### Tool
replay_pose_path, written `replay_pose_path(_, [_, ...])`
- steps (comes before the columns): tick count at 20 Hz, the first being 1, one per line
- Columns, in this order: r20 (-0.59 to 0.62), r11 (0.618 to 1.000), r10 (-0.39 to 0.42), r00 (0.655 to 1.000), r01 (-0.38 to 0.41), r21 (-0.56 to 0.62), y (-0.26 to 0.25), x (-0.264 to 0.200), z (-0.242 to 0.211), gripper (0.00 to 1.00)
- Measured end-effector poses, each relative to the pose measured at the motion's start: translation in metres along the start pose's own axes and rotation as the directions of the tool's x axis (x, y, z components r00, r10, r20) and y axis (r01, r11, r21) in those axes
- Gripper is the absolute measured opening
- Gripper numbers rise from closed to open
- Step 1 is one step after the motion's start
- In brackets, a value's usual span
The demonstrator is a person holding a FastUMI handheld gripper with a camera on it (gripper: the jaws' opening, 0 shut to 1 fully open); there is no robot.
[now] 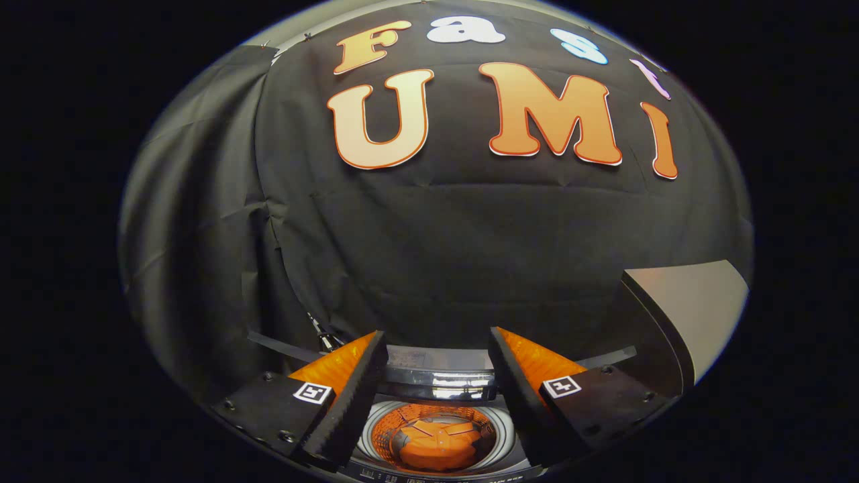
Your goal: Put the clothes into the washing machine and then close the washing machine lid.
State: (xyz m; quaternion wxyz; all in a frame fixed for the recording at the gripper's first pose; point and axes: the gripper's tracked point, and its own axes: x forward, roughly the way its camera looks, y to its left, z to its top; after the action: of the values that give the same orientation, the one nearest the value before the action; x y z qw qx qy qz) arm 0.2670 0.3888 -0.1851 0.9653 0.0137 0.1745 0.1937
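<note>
The washing machine (436, 386) stands below and just ahead of my fingers, its round drum open to view. An orange garment (436, 444) lies inside the drum, low between the two fingers. The raised lid (439, 355) shows as a dark band behind the drum, spanning the gap between the fingers. My gripper (436, 349) hangs above the machine, open, with nothing between its fingers.
A pale grey surface with a dark edge (691, 308) rises to the right of the machine. A thin dark strap (282, 347) runs off to the left behind the left finger.
</note>
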Motion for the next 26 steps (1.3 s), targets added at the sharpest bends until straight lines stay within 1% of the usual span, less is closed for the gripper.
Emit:
replay_pose_path(2, [-0.026,1.0,0.011,1.0,-0.011,0.009,0.001,-0.002,-0.014,0.98])
replay_pose_path(4, [-0.011,1.0,0.015,1.0,-0.015,-0.003,0.002,-0.006,-0.018,0.99])
replay_pose_path(7, [-0.022,1.0,0.02,1.0,-0.02,0.006,0.004,-0.007,-0.027,0.99])
replay_pose_path(10, [-0.026,1.0,0.017,1.0,-0.017,0.005,0.003,-0.006,-0.032,0.98])
replay_pose_path(12, [-0.046,1.0,0.012,0.999,-0.012,0.004,0.003,-0.001,-0.044,0.98])
replay_pose_path(14, [-0.166,1.0,0.006,0.986,-0.004,0.008,-0.001,0.0,-0.084,0.98])
replay_pose_path(17, [-0.239,1.0,0.01,0.971,-0.004,0.025,0.003,0.01,-0.136,0.98])
replay_pose_path(19, [-0.263,0.999,0.023,0.965,-0.016,0.03,0.011,0.014,-0.154,0.98])
replay_pose_path(21, [-0.276,0.999,0.032,0.961,-0.025,0.028,0.016,0.014,-0.154,0.98])
replay_pose_path(23, [-0.267,0.999,0.045,0.963,-0.039,0.029,0.018,0.008,-0.143,0.98])
replay_pose_path(24, [-0.259,0.998,0.055,0.964,-0.048,0.031,0.021,0.005,-0.133,0.98])
replay_pose_path(26, [-0.209,0.997,0.07,0.976,-0.065,0.031,0.022,-0.009,-0.1,0.98])
